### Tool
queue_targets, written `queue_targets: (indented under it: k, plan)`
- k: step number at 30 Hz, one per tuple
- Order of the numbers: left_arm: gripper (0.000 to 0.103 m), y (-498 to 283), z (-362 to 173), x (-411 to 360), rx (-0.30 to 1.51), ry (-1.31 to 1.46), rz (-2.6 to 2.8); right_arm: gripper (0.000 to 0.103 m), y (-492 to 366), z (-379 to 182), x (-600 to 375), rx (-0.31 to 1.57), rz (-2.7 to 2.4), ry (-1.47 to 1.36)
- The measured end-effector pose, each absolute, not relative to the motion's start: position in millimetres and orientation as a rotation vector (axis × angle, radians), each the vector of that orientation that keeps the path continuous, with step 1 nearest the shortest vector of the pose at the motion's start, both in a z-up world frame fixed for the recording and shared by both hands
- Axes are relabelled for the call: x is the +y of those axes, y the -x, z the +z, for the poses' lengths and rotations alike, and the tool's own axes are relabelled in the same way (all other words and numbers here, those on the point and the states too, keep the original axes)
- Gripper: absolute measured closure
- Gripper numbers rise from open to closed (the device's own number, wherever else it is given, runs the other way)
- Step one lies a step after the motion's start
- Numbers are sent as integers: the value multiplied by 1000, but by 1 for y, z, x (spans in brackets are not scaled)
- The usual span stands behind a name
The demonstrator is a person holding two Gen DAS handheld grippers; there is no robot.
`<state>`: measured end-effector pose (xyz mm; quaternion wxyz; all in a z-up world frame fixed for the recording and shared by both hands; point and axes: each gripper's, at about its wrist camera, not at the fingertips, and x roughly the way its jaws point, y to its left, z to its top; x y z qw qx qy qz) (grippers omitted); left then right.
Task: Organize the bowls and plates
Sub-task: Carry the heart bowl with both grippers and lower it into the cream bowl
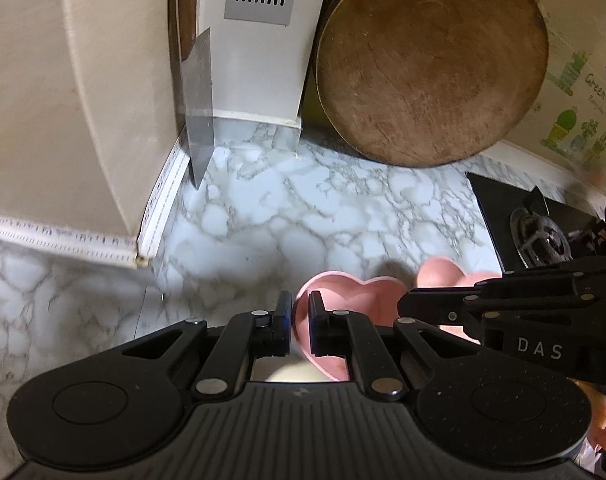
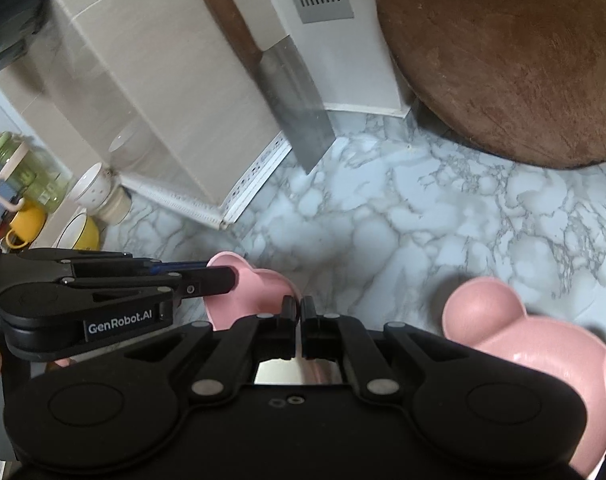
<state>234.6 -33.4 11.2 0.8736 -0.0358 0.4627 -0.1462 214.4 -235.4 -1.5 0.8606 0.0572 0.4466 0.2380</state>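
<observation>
My left gripper (image 1: 301,312) is shut on the left rim of a pink heart-shaped dish (image 1: 355,300), held above the marble counter (image 1: 303,208). The right wrist view shows that gripper (image 2: 223,276) reaching in from the left onto the same heart dish (image 2: 259,288). My right gripper (image 2: 299,308) is shut. A pink bear-shaped plate (image 2: 535,344) sticks out to its right, raised off the counter. The linkage hides where the pads meet its rim. In the left wrist view the right gripper (image 1: 403,304) comes in from the right, with a bear ear (image 1: 435,276) behind it.
A cleaver (image 2: 299,108) leans on a beige cabinet side at the back. A round wooden cutting board (image 1: 431,64) leans on the wall. A black gas stove (image 1: 539,228) sits at the right. A green jar (image 2: 27,168), a white cup (image 2: 95,192) and yellow mugs (image 2: 79,232) crowd the far left.
</observation>
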Motion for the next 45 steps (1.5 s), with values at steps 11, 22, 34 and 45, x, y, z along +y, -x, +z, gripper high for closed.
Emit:
queue_targets:
  k: [11,22,34,45]
  plan:
    - [95,-193,-1,-37,1005,35,-300,100,-184,-21,-227,974,512,-85]
    - [95,-188,-32,-38,1075,-16,-272,100,-178,-42,-206,998,520,53]
    - [95,-190,-48,-42,1106,-93,-275,97,-178,-51,-195,1020,555,142]
    - [95,-193,-49,-43,1107,-123,-289,87,-177,-51,-186,1006,564,190]
